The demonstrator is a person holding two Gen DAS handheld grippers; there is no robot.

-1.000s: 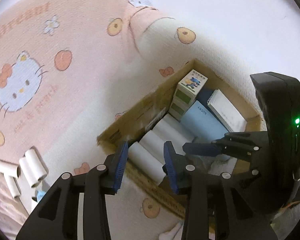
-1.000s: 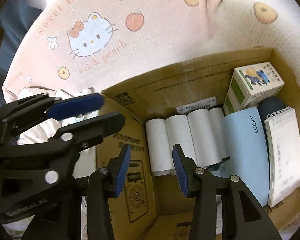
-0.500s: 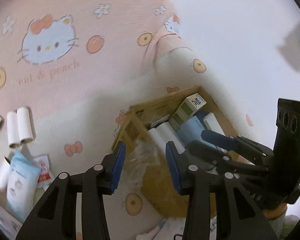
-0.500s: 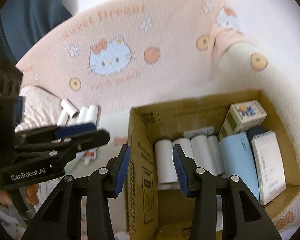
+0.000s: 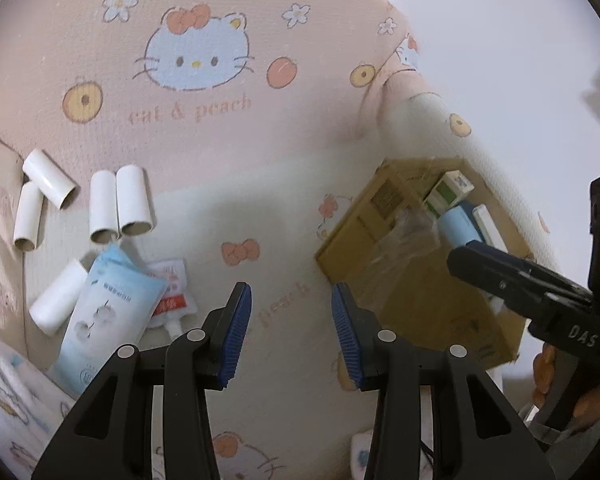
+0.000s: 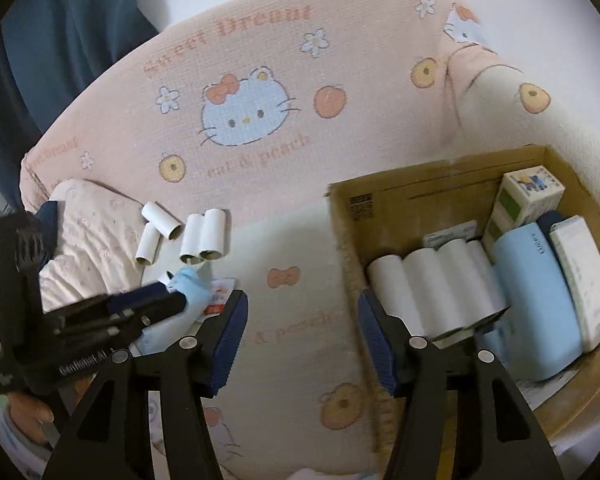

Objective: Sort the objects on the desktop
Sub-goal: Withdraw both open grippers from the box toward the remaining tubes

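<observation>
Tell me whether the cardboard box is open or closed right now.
Open. The cardboard box has no lid or flaps over it, and the white rolls, light blue case and small carton inside are plainly visible from above.

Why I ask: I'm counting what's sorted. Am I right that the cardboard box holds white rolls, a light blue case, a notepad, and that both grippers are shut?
Not quite: both the left gripper and right gripper are open and empty, as each wrist view shows. The cardboard box contents are right.

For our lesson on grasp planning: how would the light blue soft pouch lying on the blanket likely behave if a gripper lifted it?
The light blue soft pouch looks flat and flexible, so it would probably sag. Its glossy film may slip between pads. Unlike the paper rolls nearby, it shouldn't roll.
</observation>
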